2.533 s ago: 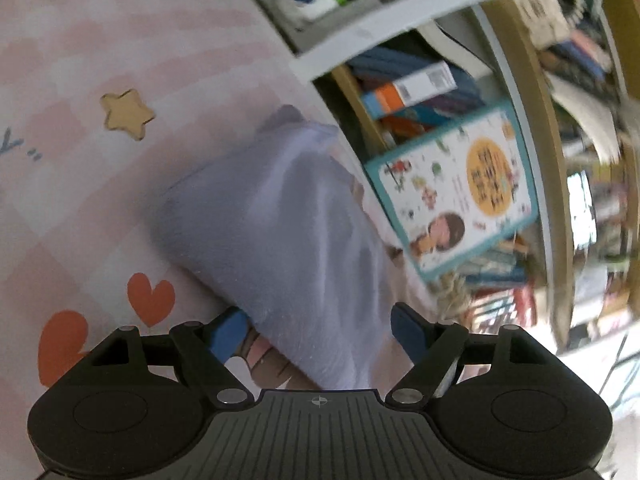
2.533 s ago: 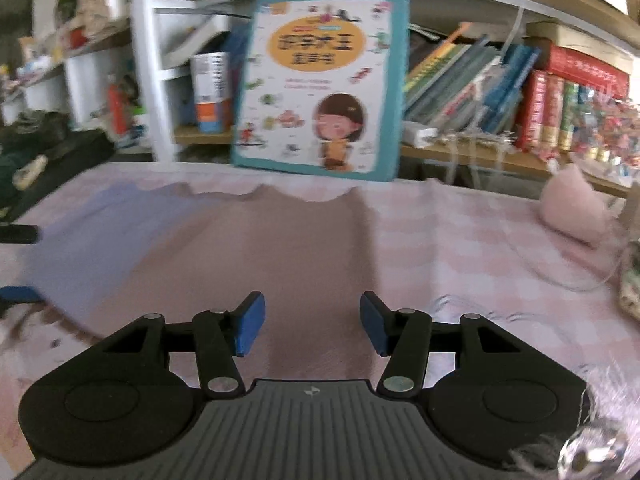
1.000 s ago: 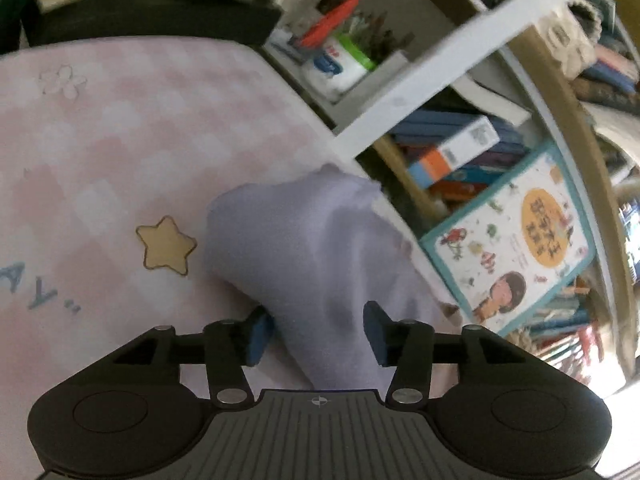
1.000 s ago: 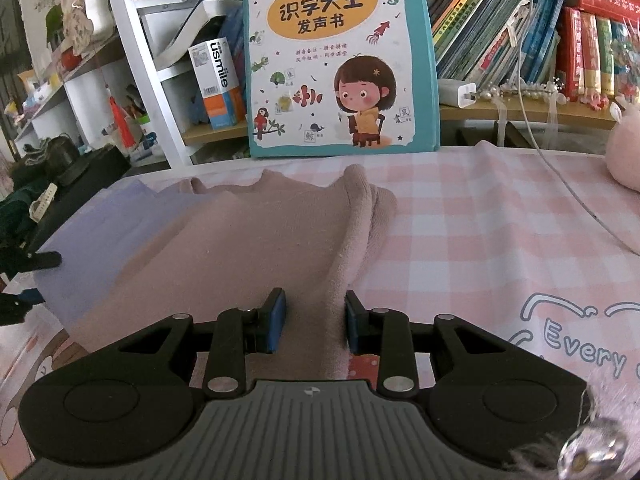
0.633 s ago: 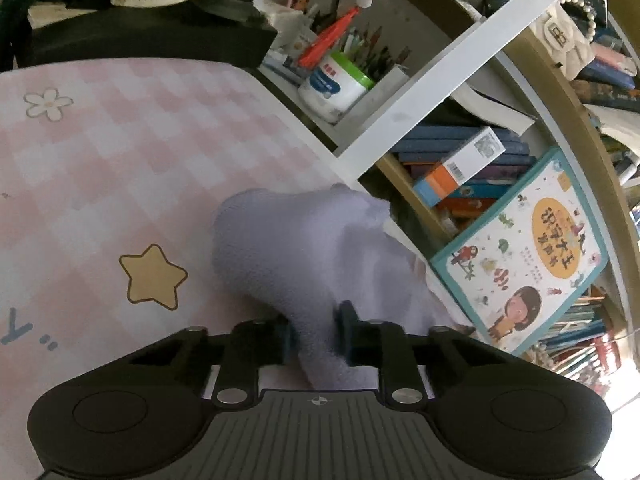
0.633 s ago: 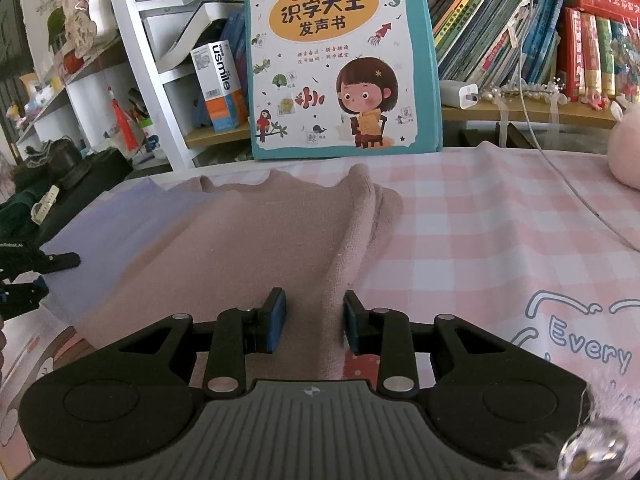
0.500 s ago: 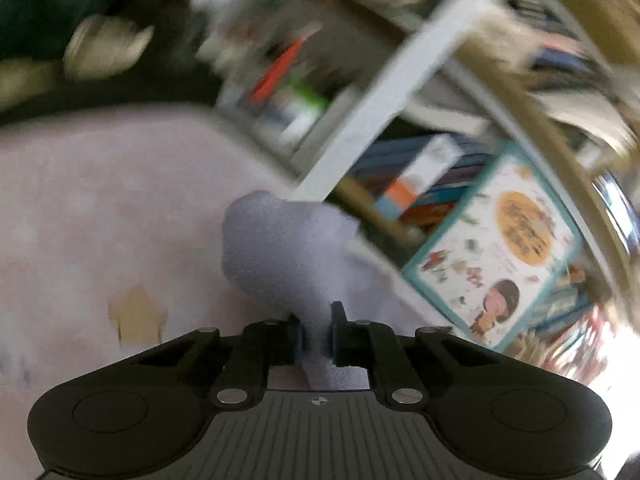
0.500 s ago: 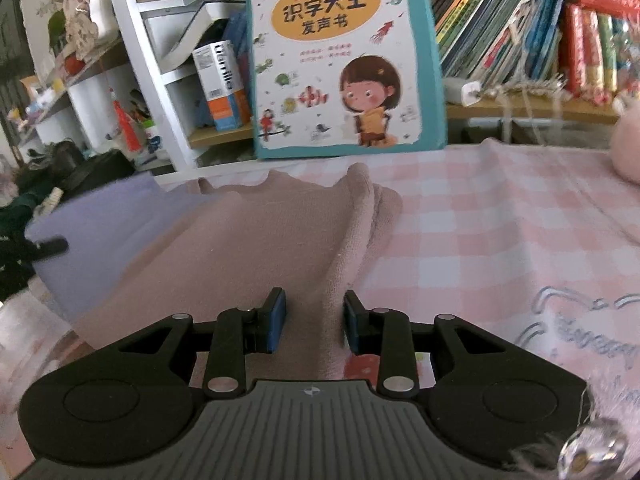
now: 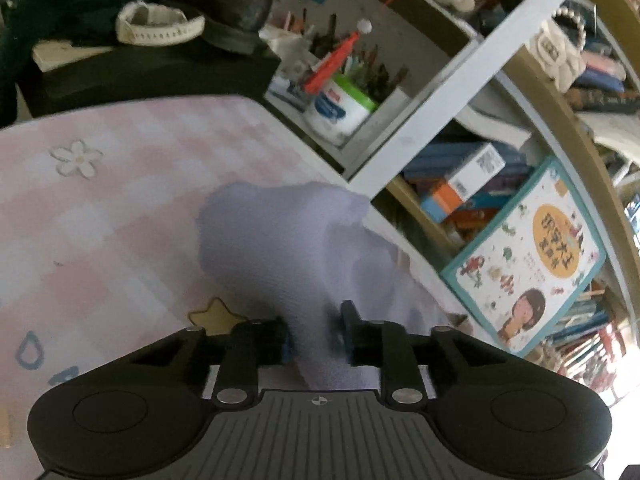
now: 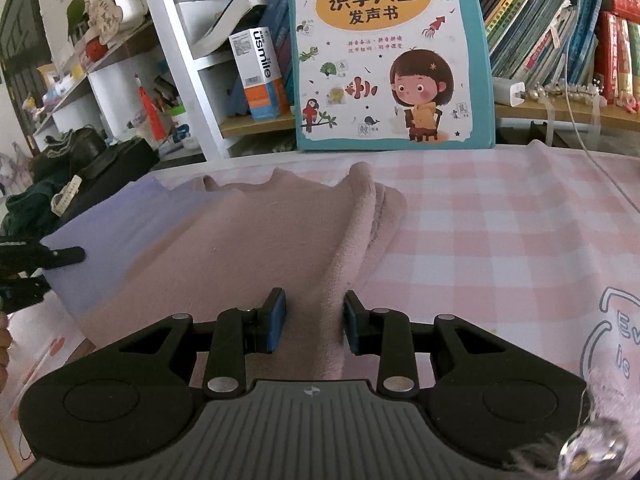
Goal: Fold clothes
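Observation:
A pink garment (image 10: pixel 260 248) lies on the checked tablecloth (image 10: pixel 500 240), with a lilac cloth (image 10: pixel 112 232) joining it on the left. My right gripper (image 10: pixel 314 320) is shut on a raised ridge of the pink fabric at its near edge. In the left wrist view the lilac cloth (image 9: pixel 288 248) bunches up between the pads of my left gripper (image 9: pixel 315 334). Those jaws are opening, and the cloth still fills the gap and touches both pads. The left gripper (image 10: pixel 60 274) also shows at the left edge of the right wrist view, at the lifted lilac edge.
A large picture book (image 10: pixel 390 52) leans on the bookshelf right behind the table. A white shelf post (image 9: pixel 440 100) and a pen pot (image 9: pixel 340 108) stand at the back left. Next to them is a black box (image 9: pixel 160 64) with a shoe on it. A thin cable (image 10: pixel 600 168) crosses the far right.
My left jaws closed tight on the lilac cloth and have since widened a little. The lilac edge has lifted off the table. My right gripper keeps its grip on the pink ridge.

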Motion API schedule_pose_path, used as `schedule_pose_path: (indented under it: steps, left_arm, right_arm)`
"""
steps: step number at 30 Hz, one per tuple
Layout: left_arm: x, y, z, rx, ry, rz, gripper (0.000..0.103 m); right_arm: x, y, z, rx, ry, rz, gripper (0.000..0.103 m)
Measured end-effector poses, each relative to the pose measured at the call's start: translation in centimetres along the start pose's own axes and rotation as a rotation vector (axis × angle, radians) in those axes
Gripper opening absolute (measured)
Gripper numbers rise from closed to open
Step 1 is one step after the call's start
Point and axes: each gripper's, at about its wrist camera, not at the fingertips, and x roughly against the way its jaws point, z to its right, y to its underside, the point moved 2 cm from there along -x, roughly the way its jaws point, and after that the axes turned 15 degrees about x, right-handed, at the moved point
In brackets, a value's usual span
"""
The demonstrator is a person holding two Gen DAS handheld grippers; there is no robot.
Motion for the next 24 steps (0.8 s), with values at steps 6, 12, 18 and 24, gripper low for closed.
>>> schedule_pose_path:
  steps: [6,12,18,24]
  left_arm:
    - [-0.6,0.0,-0.1,0.019,0.023,0.017,0.024]
    - [-0.6,-0.2,-0.7,0.033,0.048,0.016,0.020]
    - [-0.6,-0.6,-1.0,0.055,0.066,0.003,0.020]
    - [-0.7,-0.8,-1.6,0.088,0.093,0.000,0.016]
  right_arm:
    - [-0.1,-0.1,0.2,0.001,-0.008,-0.007,0.031]
    - [-0.7,-1.7,1.8,-0.016,0.009,-0.005,0.038]
    - [-2.9,-3.8,2.4,0.058,0.055,-0.012,0.038]
    - [-4.0,-3.3,2.5,0.085,0.059,-0.011,0.033]
